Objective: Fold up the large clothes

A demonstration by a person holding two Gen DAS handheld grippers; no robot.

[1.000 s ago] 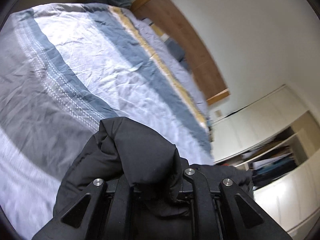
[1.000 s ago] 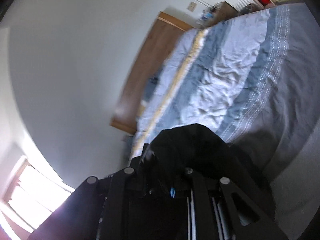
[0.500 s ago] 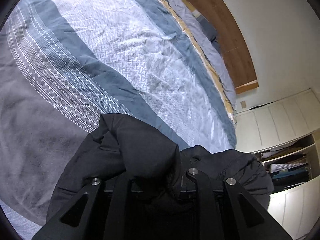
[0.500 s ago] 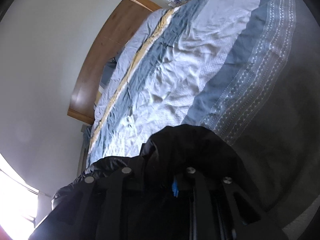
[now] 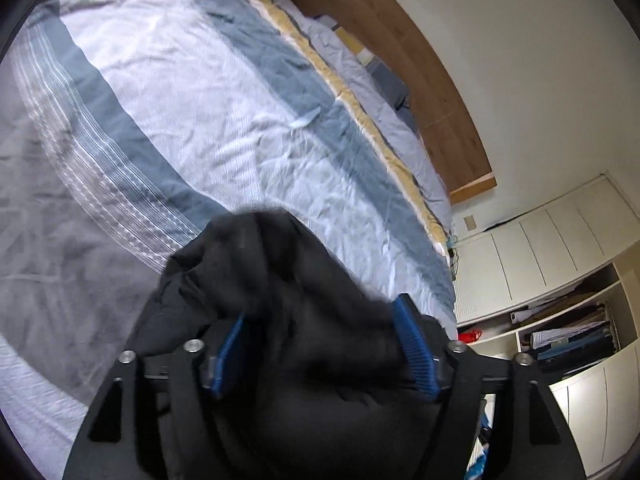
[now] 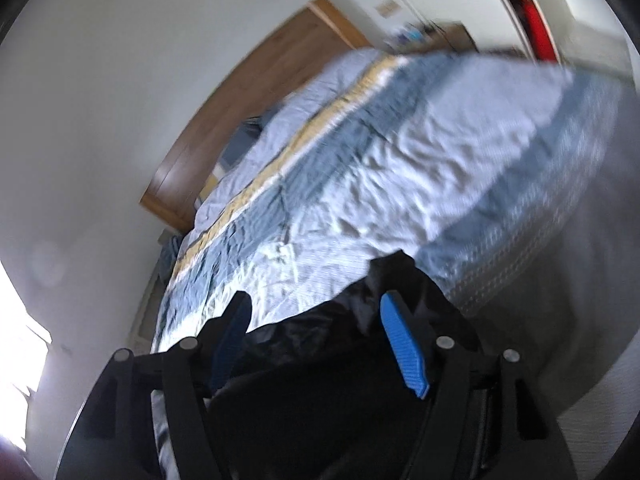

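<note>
- A black puffy jacket is lying bunched in a heap at the near edge of the bed, right in front of both cameras, and is sitting between the fingers of each tool.
- The left gripper is standing with its jaws spread wide; the jacket is bulging up between the blue pads and spilling over the left one (that pad is half hidden by cloth), and the pads are not squeezing it.
- The right gripper is likewise showing its jaws spread apart, with the jacket filling the gap low down; its right blue pad is showing in full, with the jacket's edge behind it, while the tip of the left finger is standing clear over the bedding.
- The jacket is resting on a striped duvet in bands of grey, slate blue, pale white and a thin mustard line, which is covering the whole bed and is looking creased (both views are somewhat blurred).
- A wooden headboard is running along the far side against a white wall.
- At the right of the left view, white cupboards are standing with an open shelf of folded clothes below them.
</note>
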